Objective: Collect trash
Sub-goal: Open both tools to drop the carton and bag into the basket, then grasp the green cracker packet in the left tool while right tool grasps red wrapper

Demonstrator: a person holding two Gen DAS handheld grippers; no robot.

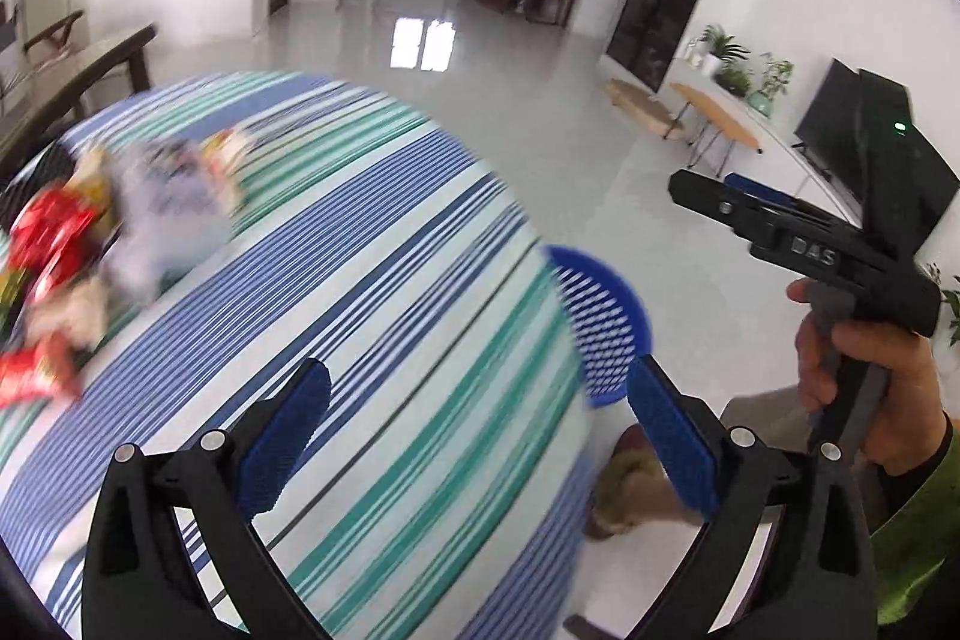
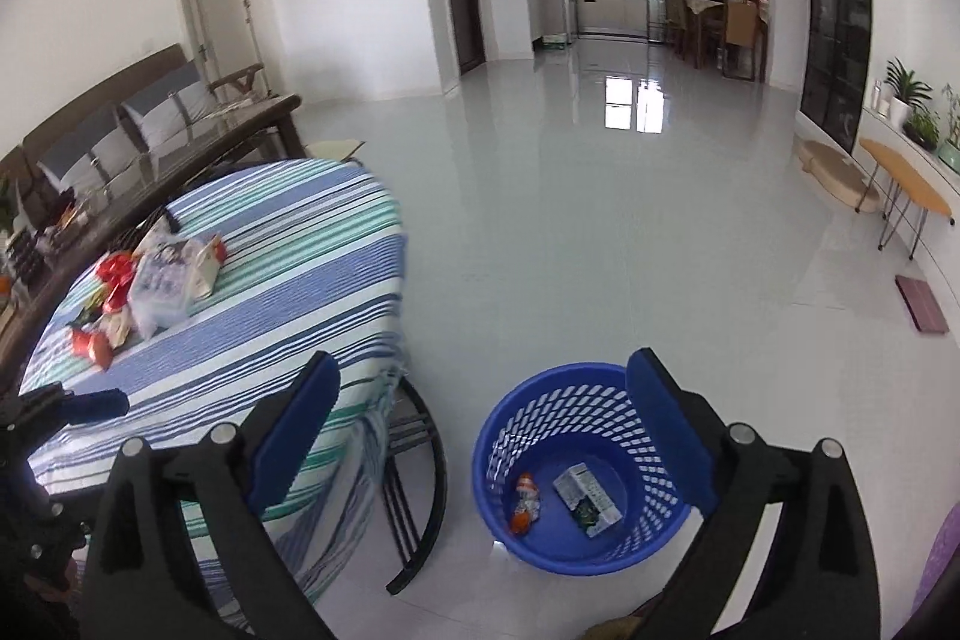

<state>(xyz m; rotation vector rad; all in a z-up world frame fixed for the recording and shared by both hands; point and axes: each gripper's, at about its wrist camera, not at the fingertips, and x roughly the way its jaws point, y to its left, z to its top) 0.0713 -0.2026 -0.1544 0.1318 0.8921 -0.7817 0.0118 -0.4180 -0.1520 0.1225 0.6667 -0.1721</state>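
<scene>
Left tongs point(image 1: 477, 436): I see them apart, empty
Right tongs point(image 2: 483, 427): apart, empty
Blue perforated plastic basket point(image 2: 654, 544): holds two wrappers

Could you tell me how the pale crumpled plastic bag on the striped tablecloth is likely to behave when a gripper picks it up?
The pale crumpled plastic bag looks thin and creased, so it will probably sag limply. It seems light for its bulk. It touches the red wrappers, so lifting it may drag them along.
</scene>
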